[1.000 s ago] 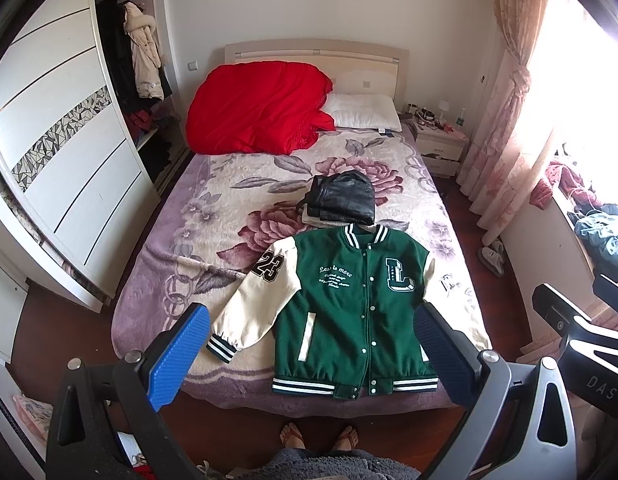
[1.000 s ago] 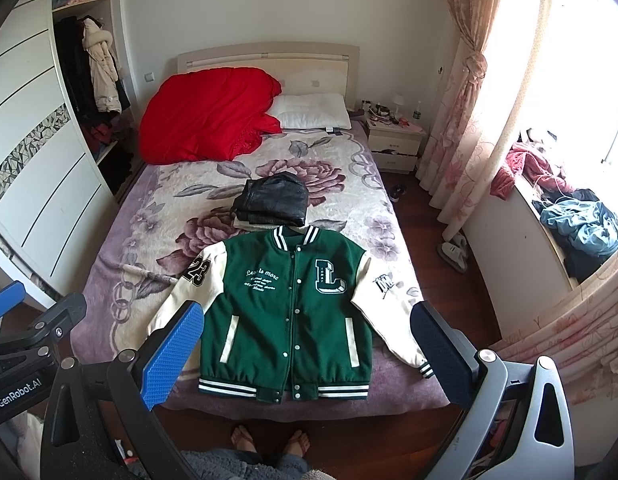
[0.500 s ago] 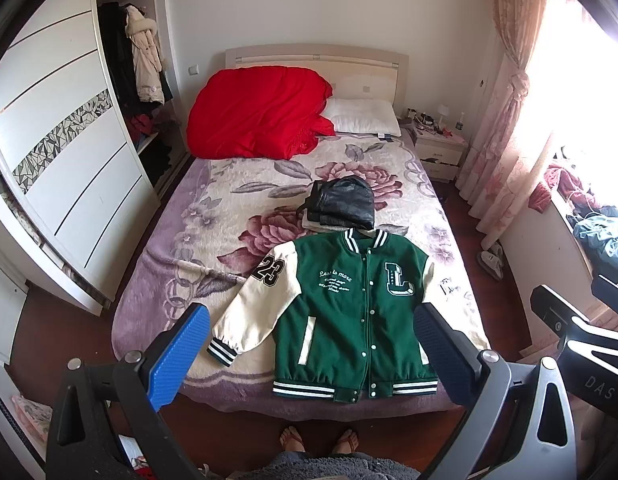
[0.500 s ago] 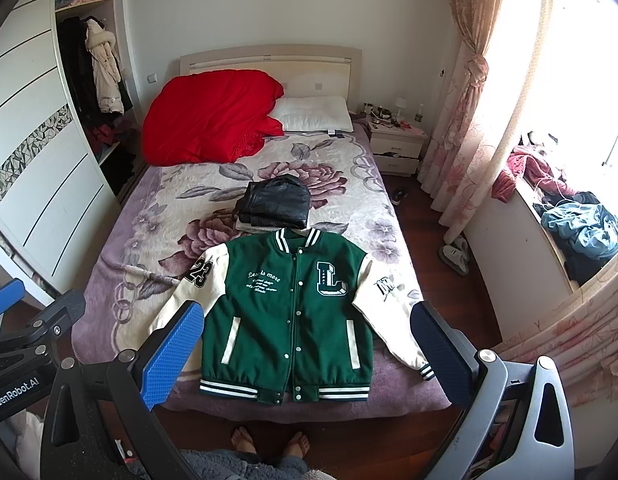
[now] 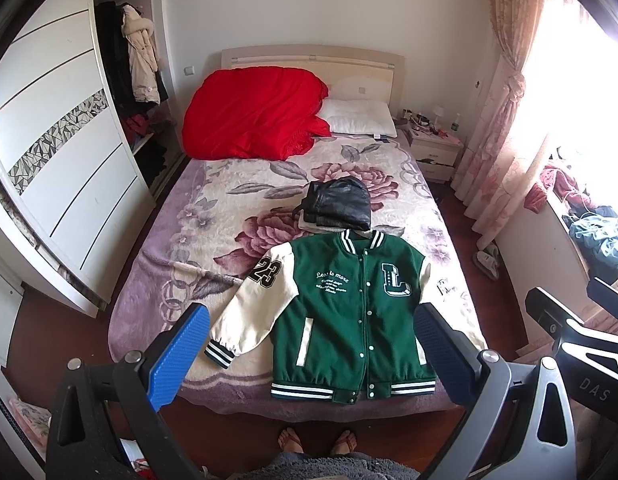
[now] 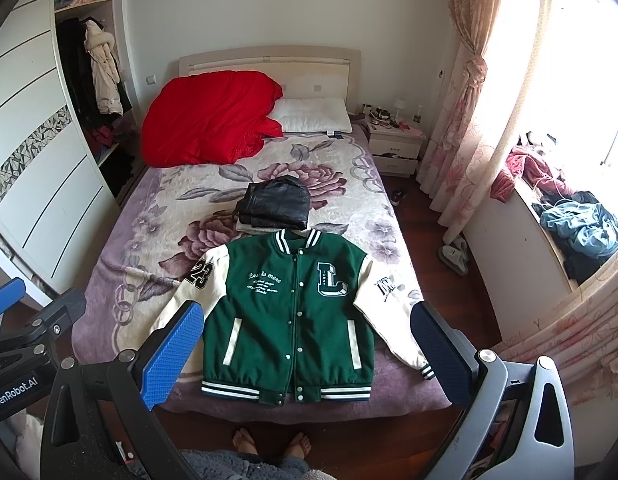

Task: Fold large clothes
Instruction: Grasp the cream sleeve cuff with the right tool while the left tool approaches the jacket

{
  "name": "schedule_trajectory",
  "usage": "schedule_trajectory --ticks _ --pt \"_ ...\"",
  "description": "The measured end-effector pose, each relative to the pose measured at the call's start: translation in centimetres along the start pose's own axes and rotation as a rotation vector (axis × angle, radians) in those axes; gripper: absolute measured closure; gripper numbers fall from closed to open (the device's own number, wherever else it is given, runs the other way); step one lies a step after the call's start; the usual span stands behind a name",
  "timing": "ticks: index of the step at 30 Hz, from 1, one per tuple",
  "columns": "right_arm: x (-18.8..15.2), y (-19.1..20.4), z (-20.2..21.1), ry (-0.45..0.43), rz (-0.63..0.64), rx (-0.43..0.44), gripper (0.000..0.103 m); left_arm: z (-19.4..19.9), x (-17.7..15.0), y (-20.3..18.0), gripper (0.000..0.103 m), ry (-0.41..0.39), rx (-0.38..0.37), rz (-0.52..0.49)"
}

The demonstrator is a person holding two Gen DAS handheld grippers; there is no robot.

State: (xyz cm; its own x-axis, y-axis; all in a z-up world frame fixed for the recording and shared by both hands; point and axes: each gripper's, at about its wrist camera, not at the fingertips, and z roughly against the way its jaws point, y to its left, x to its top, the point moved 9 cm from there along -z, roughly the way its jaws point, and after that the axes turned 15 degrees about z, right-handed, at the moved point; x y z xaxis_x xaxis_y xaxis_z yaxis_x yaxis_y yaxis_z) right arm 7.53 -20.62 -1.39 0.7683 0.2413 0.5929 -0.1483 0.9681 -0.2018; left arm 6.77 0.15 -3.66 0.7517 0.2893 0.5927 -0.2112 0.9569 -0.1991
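A green varsity jacket (image 5: 349, 312) (image 6: 293, 312) with cream sleeves lies flat and buttoned, front up, at the foot of the bed, sleeves spread out. Just beyond its collar sits a folded pile topped by a black leather garment (image 5: 337, 206) (image 6: 277, 206). My left gripper (image 5: 309, 350) hangs open above the near bed edge, well short of the jacket, nothing between its blue pads. My right gripper (image 6: 307, 350) is likewise open and empty, held high over the jacket's hem. Each gripper shows at the edge of the other's view.
The bed (image 5: 189, 280) has a floral blanket, a red duvet (image 5: 253, 116) and a white pillow (image 5: 357, 118) at the head. A white wardrobe (image 5: 61, 168) stands left, a nightstand (image 5: 435, 150) and curtains right. A person's bare feet (image 5: 315, 440) stand at the bed's foot.
Both views have drifted slightly, the bed and jacket sitting a little lower in frame. Jacket and grippers are otherwise unchanged.
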Motion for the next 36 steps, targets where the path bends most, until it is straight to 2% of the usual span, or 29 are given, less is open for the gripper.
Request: schedule_trajectory --ticks 3,6,9,11,17,19,20,23,25,27,28,31,34,36 --pt "0.0 -0.1 -0.8 0.013 -0.032 0.004 0.0 -1.2 0.0 0.9 0.0 -0.023 0.009 0.001" --pt "-0.9 -0.3 -3.2 0.016 -0.097 0.043 0.0 -3.7 0.2 2.2 0.0 -0.09 0.048 0.004" --pt "-3.0 -1.6 -7.5 0.076 -0.193 0.046 0.0 -8.0 -0.1 3.3 0.0 -0.117 0.103 -0.032" --pt "-5.4 -3.7 -11.4 0.142 -0.298 0.029 0.0 -11.5 -1.1 4.1 0.0 -0.086 0.123 -0.059" --pt "-16.9 -12.1 -22.6 0.348 -0.598 -0.078 0.0 -23.3 -5.7 4.7 0.0 0.077 0.182 -0.106" --pt "-22.4 -15.4 -26.1 0.43 -0.717 -0.115 0.0 -27.4 -7.9 4.4 0.0 0.144 0.194 -0.086" --pt "-24.5 -16.5 -27.6 0.446 -0.766 -0.117 0.0 -28.5 -8.4 4.4 0.0 0.157 0.207 -0.082" --pt "-33.7 -20.6 -33.0 0.521 -0.966 -0.13 0.0 -33.7 -11.4 3.7 0.0 0.212 0.265 -0.07" --pt "-39.4 -22.8 -37.1 0.52 -1.116 -0.101 0.004 -36.4 -13.2 3.0 0.0 0.248 0.296 -0.068" --pt "-43.9 -24.6 -41.1 0.51 -1.228 -0.07 0.02 -39.5 -15.4 2.3 0.0 0.288 0.325 -0.067" --pt "-47.0 -25.5 -43.9 0.504 -1.31 -0.044 0.022 -40.8 -16.2 1.9 0.0 0.303 0.331 -0.065" --pt "-52.3 -26.1 -50.8 0.442 -1.514 0.02 0.022 -45.0 -18.9 0.3 0.0 0.352 0.349 -0.075" --pt "-55.6 -26.2 -57.0 0.356 -1.695 0.085 0.022 -49.4 -21.3 -2.1 0.0 0.401 0.356 -0.117" --pt "-56.2 -26.4 -59.8 0.29 -1.74 0.122 0.022 -52.1 -22.1 -4.7 0.0 0.41 0.331 -0.157"
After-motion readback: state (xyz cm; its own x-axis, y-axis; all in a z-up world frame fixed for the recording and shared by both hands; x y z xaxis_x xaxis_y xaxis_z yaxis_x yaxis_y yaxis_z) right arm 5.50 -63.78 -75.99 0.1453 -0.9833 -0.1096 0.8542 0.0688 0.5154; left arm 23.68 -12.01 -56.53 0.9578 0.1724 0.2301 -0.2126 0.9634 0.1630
